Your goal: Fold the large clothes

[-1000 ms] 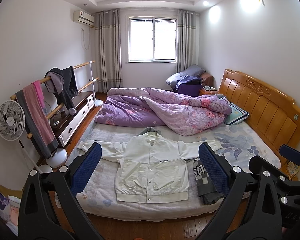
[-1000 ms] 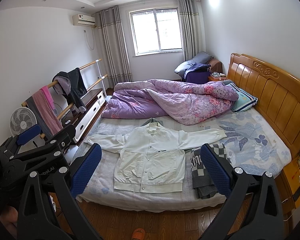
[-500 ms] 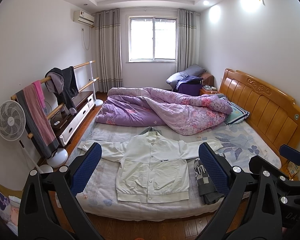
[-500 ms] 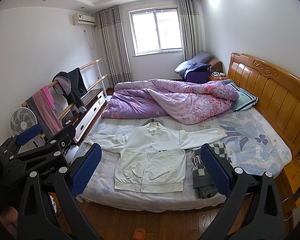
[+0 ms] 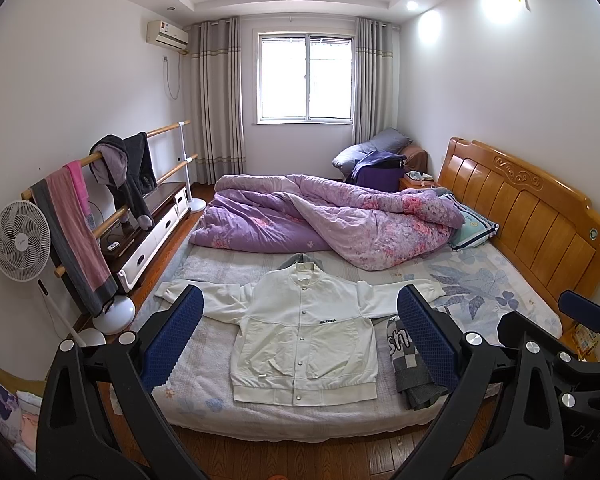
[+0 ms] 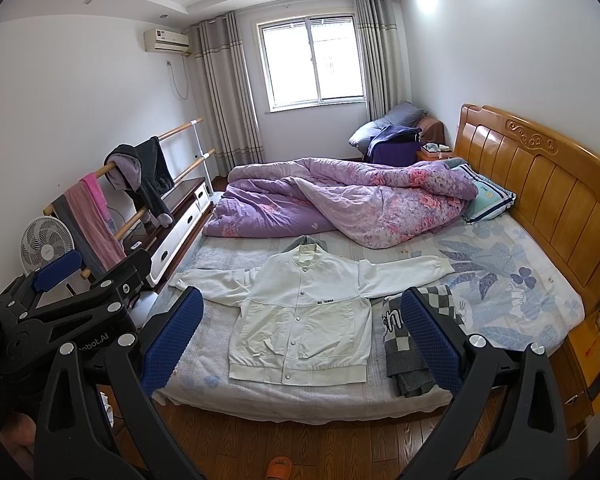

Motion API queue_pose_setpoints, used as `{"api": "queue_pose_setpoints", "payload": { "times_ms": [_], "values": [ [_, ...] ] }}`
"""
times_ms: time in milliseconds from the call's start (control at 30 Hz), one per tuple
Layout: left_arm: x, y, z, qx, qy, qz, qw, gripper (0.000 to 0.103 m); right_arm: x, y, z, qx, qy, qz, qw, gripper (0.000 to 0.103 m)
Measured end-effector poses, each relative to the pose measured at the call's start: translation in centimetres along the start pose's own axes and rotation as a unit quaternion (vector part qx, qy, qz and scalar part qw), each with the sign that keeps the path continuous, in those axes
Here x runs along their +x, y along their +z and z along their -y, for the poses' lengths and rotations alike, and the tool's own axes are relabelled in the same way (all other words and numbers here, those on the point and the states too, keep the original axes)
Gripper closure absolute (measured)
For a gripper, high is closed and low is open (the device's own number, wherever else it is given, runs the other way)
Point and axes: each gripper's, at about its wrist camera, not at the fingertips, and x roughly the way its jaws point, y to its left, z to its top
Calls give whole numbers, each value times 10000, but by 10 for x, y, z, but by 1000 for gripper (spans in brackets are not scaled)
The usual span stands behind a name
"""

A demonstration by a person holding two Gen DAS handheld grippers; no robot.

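You hold both grippers, left (image 5: 298, 334) and right (image 6: 300, 334), wide apart, gripping nothing | jacket (image 5: 305, 342) lies flat on bed (image 5: 500, 292), ahead and below | nothing has moved in the last second | folding not begun.

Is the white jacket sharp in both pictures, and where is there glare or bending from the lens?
Left wrist view: the white jacket is sharp and evenly lit; the window is blown out; ceiling lights throw bright patches on the right wall; the headboard curves with fisheye distortion. Right wrist view: the jacket is sharp too, the window overexposed, corners dark.
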Motion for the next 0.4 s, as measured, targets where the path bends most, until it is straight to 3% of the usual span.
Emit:
{"api": "queue_pose_setpoints", "payload": {
  "times_ms": [400],
  "values": [
    [0, -3, -2, -45, -4, -7, 10000, 5, 0, -1, -3, -4, 12, -13, 10000, 8]
  ]
}}
